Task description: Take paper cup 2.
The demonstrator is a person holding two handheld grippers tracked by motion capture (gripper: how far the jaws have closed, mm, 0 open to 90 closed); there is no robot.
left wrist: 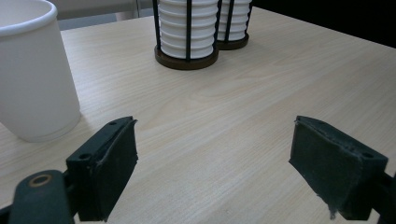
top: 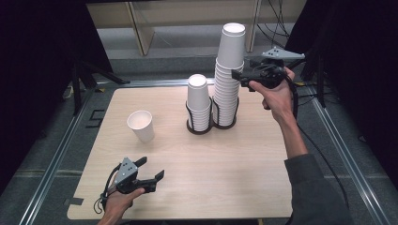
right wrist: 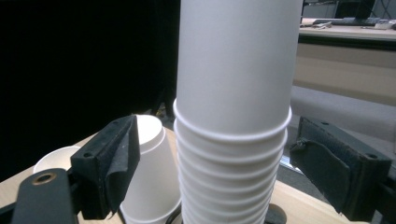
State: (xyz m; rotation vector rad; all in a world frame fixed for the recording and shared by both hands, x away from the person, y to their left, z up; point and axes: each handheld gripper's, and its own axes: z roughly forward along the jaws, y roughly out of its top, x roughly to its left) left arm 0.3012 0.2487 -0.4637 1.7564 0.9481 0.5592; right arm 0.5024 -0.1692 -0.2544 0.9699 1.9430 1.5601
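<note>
Two stacks of upturned white paper cups stand in black wire holders at the table's far middle: a short stack and a tall stack. The tall stack's top cup sits loosely higher. My right gripper is open, its jaws either side of the tall stack around the top cup's rim, with small gaps on both sides. A single upright cup stands left of the stacks. My left gripper is open and holds nothing, low over the table's front left, the cup just ahead to its left.
The wooden table has bare surface across its middle and front right. The wire holders share a dark base. A metal rail runs along the right side, and cables trail behind the right hand.
</note>
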